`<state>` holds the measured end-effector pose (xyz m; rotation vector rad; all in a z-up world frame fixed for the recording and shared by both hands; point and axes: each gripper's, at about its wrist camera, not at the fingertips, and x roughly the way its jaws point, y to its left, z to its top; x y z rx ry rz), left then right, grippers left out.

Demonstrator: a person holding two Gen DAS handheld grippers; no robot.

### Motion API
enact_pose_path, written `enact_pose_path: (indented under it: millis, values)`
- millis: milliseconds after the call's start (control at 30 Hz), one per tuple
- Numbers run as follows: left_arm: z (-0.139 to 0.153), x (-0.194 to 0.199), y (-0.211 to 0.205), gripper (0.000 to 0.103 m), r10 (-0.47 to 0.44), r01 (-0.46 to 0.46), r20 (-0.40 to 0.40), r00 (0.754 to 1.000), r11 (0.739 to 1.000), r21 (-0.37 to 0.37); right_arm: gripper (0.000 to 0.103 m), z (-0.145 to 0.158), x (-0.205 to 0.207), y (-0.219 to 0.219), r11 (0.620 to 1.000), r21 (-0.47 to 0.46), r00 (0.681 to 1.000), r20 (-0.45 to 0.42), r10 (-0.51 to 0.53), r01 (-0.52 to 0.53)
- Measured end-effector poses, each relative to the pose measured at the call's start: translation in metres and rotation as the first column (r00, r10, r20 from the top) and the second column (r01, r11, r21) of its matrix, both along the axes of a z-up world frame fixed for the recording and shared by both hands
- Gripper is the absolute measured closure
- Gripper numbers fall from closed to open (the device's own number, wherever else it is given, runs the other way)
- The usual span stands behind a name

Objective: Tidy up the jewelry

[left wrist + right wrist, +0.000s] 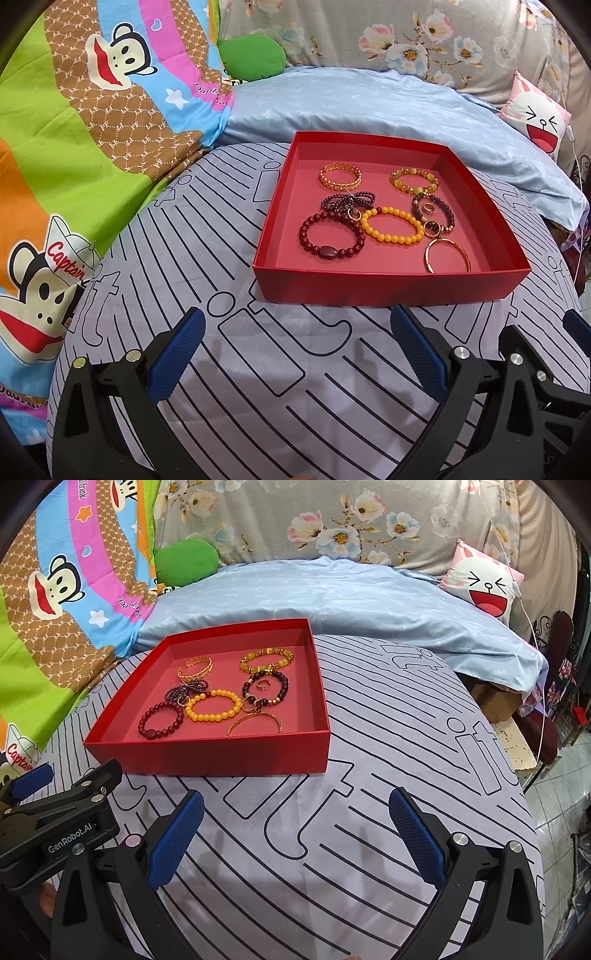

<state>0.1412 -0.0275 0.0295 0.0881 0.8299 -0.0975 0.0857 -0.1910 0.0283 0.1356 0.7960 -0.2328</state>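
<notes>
A shallow red box lies on the striped bed sheet and holds several bracelets and rings. Among them are a yellow bead bracelet, a dark red bead bracelet, a gold chain bangle and a thin gold bangle. My left gripper hovers open in front of the box, with nothing between its blue pads. My right gripper is open and empty too, just to the box's near right. The left gripper's black body shows in the right wrist view.
A colourful cartoon-monkey blanket is heaped at the left. A pale blue quilt lies behind the box, with a green cushion and a white cartoon pillow. The bed's right edge drops to a tiled floor.
</notes>
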Motion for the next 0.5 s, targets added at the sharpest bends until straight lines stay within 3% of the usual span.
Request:
enact_pose_path:
  millis: [500]
  values:
    - [0.0003,-0.0002,0.0009,0.007,0.010,-0.010,-0.011,1.000,1.000,-0.008,0.006,0.0006,-0.0001,-0.0012,1.000,-0.003,1.000,-0.001,0.000,0.000]
